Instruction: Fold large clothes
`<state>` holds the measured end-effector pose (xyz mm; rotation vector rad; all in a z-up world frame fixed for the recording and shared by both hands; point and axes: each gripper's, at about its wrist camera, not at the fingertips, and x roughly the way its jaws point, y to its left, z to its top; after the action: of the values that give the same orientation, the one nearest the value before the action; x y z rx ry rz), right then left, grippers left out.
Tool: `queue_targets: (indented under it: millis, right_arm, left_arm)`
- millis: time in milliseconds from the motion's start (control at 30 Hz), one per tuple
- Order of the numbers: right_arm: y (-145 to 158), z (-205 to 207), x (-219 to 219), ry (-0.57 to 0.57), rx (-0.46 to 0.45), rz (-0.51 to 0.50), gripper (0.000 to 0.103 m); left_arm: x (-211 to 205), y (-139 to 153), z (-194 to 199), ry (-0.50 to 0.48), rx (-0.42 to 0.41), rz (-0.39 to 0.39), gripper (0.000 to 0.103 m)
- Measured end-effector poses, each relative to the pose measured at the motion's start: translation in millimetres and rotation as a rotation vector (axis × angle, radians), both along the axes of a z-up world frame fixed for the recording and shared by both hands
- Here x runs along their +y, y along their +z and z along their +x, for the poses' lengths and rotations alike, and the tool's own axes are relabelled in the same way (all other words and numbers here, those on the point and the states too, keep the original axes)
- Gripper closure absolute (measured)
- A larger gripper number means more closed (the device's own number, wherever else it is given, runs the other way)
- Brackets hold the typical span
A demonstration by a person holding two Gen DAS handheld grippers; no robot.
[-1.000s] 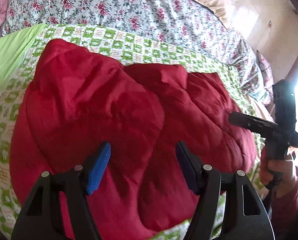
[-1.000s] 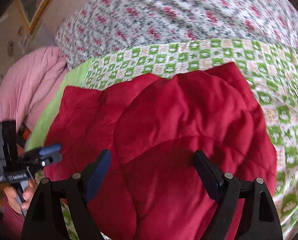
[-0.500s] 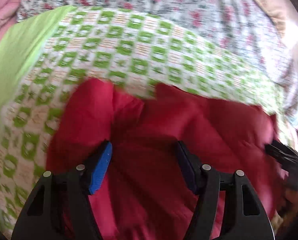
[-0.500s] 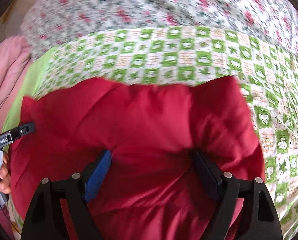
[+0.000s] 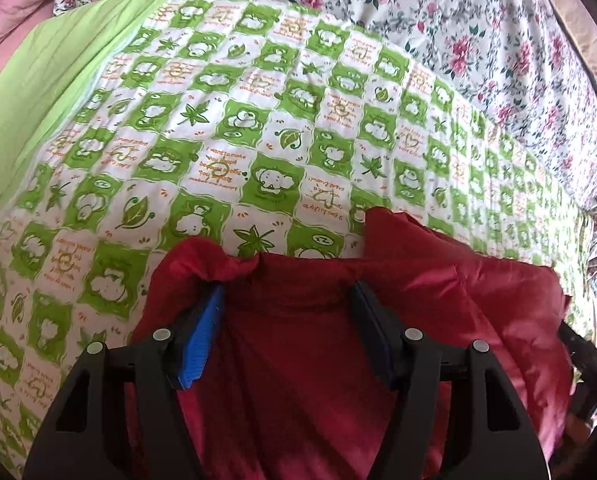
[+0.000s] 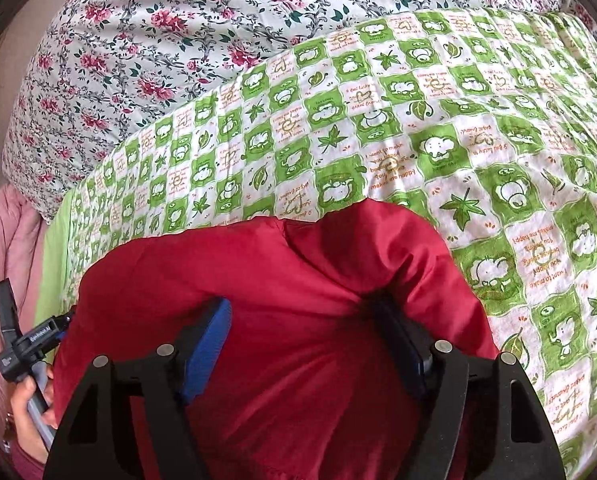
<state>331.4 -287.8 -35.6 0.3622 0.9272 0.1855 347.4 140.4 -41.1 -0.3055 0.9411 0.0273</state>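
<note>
A puffy red jacket (image 5: 418, 312) lies bunched on a green-and-white checked quilt (image 5: 258, 128); it also fills the lower part of the right wrist view (image 6: 298, 280). My left gripper (image 5: 288, 300) stands wide open, its jaws pressed down into the jacket's far edge with red fabric bulging between them. My right gripper (image 6: 302, 312) is likewise wide open and sunk into the jacket's far edge. The left gripper's body and the hand that holds it show at the left of the right wrist view (image 6: 22, 344). The jacket's near part is hidden under the grippers.
A floral sheet (image 5: 478, 20) covers the bed beyond the quilt (image 6: 418, 128). A plain green fabric (image 5: 30, 92) and a pink blanket (image 5: 2, 20) lie to the left; the pink blanket also shows in the right wrist view (image 6: 6, 248).
Both grippers have moved forward and down over the jacket, from its near side to its far edge. Much more quilt shows ahead now. Both stay wide open.
</note>
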Motion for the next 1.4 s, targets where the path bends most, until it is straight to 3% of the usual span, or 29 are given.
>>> queue_targets:
  millis: [167,300,433,567,733,900,967,1033,1100,1267,1400]
  right_arm:
    - [-3.3,-0.3,-6.5,-0.021,-0.005,0.020,0.028]
    - [-4.6,-0.3,-11.0,-0.053,-0.007,0.032,0.031]
    - [-3.1,-2.9,-12.0,-0.068,-0.011,0.031,0.032]
    - [12.1,-17.1,-17.9,-0.065,-0.038,0.062,0.031]
    - [47.5,-71.9,-9.0,0.009,-0.124,0.039,0.029]
    - [63.0,-142.8,30.8,0.242,-0.187,-0.046,0.030]
    - [51.6,-163.0,46.7,0.306,-0.161,-0.173,0.030]
    - [31.4,-173.7,47.1,0.273,-0.127,-0.319,0.030]
    - [15.1,-180.1,35.8,0.248,-0.108,-0.287,0.029]
    - [3.8,-187.1,19.3,0.199,-0.097,-0.205,0.029]
    - [0.8,-193.0,23.3,0.151,-0.114,-0.214,0.029]
  left_arm:
    - [-1.9,34.5,-67.4,-0.075,-0.113,-0.124,0.039]
    - [-25.2,44.5,-130.1,-0.179,-0.169,-0.139,0.039]
    - [-53.6,37.4,-180.2,-0.286,-0.172,-0.126,0.039]
    - [-70.1,23.4,-188.0,-0.315,-0.159,-0.018,0.039]
    - [-70.3,16.3,-175.9,-0.303,-0.155,-0.027,0.039]
    - [-76.0,14.5,-182.3,-0.315,-0.159,-0.003,0.039]
    - [-71.8,15.1,-185.6,-0.324,-0.158,-0.028,0.039]
    - [-66.9,15.9,-187.7,-0.331,-0.147,-0.051,0.039]
    - [-63.6,20.4,-191.7,-0.322,-0.141,-0.067,0.046]
    - [-55.8,40.5,-220.3,-0.320,-0.176,-0.156,0.048]
    - [-65.8,29.2,-234.1,-0.346,-0.147,-0.097,0.048]
